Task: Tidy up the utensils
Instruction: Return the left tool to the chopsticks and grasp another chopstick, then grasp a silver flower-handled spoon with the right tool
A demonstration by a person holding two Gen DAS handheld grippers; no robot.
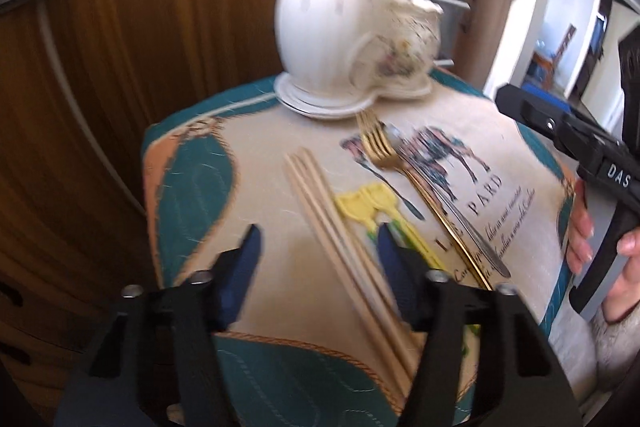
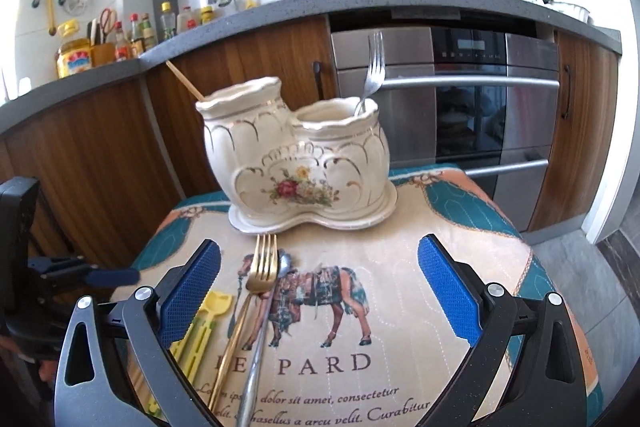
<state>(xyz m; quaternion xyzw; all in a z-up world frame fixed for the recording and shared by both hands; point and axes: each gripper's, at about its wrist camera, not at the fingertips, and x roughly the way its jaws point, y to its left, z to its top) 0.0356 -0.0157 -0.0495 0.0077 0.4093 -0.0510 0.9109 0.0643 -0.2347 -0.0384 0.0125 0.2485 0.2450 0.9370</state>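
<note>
- Now our left gripper [image 1: 318, 247] straddles the wooden chopsticks [image 1: 344, 247], jaws apart, ready to pinch them.
- Our right gripper [image 2: 318, 291] hovers wide open above the gold fork [image 2: 256, 291].
- Ahead, the ceramic utensil holder [image 2: 296, 155] waits.

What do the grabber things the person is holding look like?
Both are black plastic tools with two fingers. The left gripper has dark blue pads and silver screws on its black arms. The right gripper has brighter blue pads with a bumpy, dotted texture and round silver screws too. In the left camera, its black handle shows white letters "DAS". The sleeve near that hand looks pale grey.
</note>
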